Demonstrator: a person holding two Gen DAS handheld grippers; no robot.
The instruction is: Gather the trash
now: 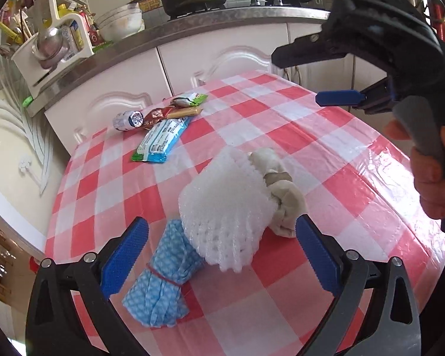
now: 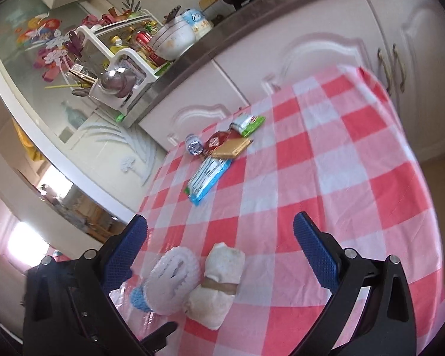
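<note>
Holding both grippers over the red-and-white checked tablecloth (image 1: 281, 124), I am seeing the left gripper (image 1: 222, 255) with its blue fingers spread wide, nothing between them. Just ahead of it, low in the centre of the left wrist frame, a white foam fruit net (image 1: 225, 210) is lying against a beige cloth roll (image 1: 281, 195) on its right and a blue patterned cloth bundle (image 1: 166, 284), tied with a red band, on its lower left. The right gripper (image 2: 221, 255) is also hanging with its fingers spread and empty; in the left wrist view it is showing at the upper right, gripped by a hand (image 1: 430, 175). Farther up the frame, toward the upper left, the trash is sitting together: a blue-and-green wrapper (image 1: 160, 142), a small bottle (image 1: 127, 120), a red packet (image 1: 155, 116), a tan bar (image 1: 184, 112) and a green-edged wrapper (image 1: 190, 98).
</note>
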